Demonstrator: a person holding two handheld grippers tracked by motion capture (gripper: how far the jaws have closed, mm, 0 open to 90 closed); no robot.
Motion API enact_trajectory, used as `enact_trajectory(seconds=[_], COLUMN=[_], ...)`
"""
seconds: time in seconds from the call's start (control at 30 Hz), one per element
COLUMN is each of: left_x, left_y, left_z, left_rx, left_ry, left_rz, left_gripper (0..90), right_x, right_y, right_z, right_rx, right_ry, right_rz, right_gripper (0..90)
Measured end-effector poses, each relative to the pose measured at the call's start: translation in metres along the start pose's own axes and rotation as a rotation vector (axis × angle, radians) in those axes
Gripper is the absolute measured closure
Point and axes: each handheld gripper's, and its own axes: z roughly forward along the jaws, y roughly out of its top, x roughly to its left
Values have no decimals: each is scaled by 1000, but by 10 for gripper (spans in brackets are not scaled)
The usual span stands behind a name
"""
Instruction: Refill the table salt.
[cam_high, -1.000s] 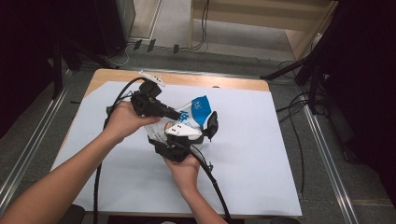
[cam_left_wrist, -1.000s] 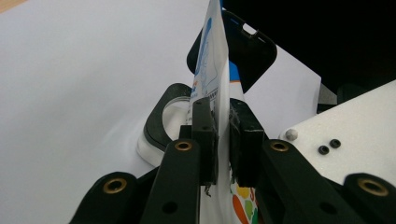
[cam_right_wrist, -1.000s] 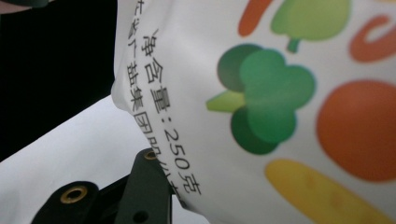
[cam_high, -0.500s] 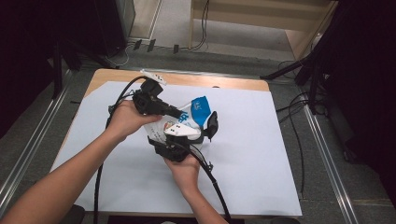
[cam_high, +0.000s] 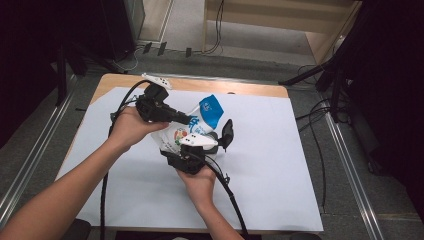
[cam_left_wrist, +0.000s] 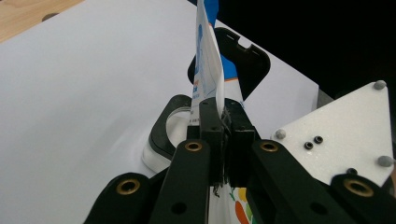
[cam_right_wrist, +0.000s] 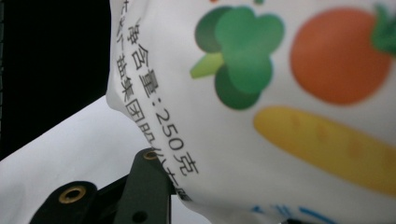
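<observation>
A white bag (cam_high: 200, 120) with a blue top and printed vegetables stands upright mid-table. My left gripper (cam_high: 187, 120) comes from the left and is shut on the bag's (cam_left_wrist: 208, 65) thin edge, jaws pressed together (cam_left_wrist: 223, 109). My right gripper (cam_high: 196, 142) sits just below the bag, aimed up at it. In the right gripper view the bag (cam_right_wrist: 261, 93) lies very close over the jaws. One finger (cam_right_wrist: 147, 182) shows at its lower left and the other is hidden.
A white container (cam_left_wrist: 163, 140) with a black rim and a raised black lid (cam_high: 227, 132) stands just behind the bag. White paper (cam_high: 280, 165) covers the wooden table (cam_high: 250, 89). Cables trail from both grippers toward the near edge.
</observation>
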Motion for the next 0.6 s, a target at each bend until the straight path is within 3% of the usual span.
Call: enact_trajectory(seconds=[0.6], left_x=[2], left_y=[-5], left_z=[-22], left_rx=[-55], left_ry=[-19], left_rz=[5], left_gripper=[900], right_x=[-10], right_y=[-1], right_z=[-9], right_rx=[0], right_ry=[-19], right_rz=[33], right_gripper=[650])
